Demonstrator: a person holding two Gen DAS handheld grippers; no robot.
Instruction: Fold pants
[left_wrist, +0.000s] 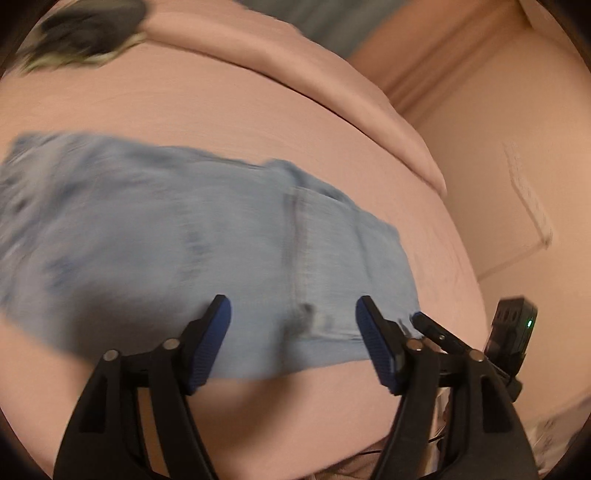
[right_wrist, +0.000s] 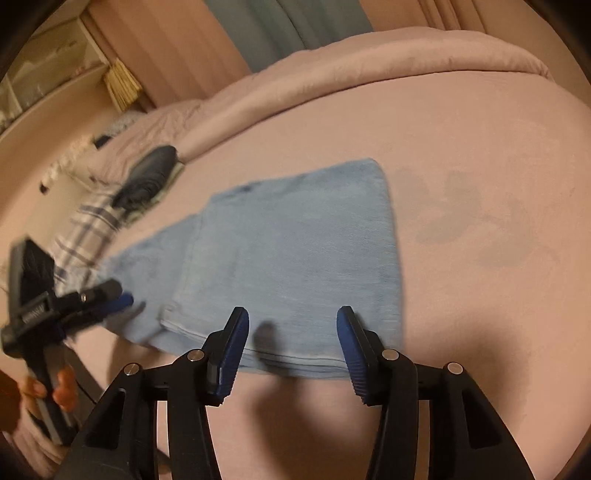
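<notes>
Here the folded pants (right_wrist: 295, 258) lie mid-frame on the pink bed (right_wrist: 480, 147). Both left tongs (left_wrist: 293, 314) and right tongs (right_wrist: 292, 323) gape wide, holding nothing.

Pink bed (right_wrist: 480, 166), rolled duvet (right_wrist: 369, 66), teal curtain (right_wrist: 288, 26), warm dim light.

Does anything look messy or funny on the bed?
A little. The folded blue pants lie flat, but one layer sticks out past the fold at the left, so the edges don't line up. A dark bundle of cloth sits crumpled beside the rolled-back blanket.
</notes>
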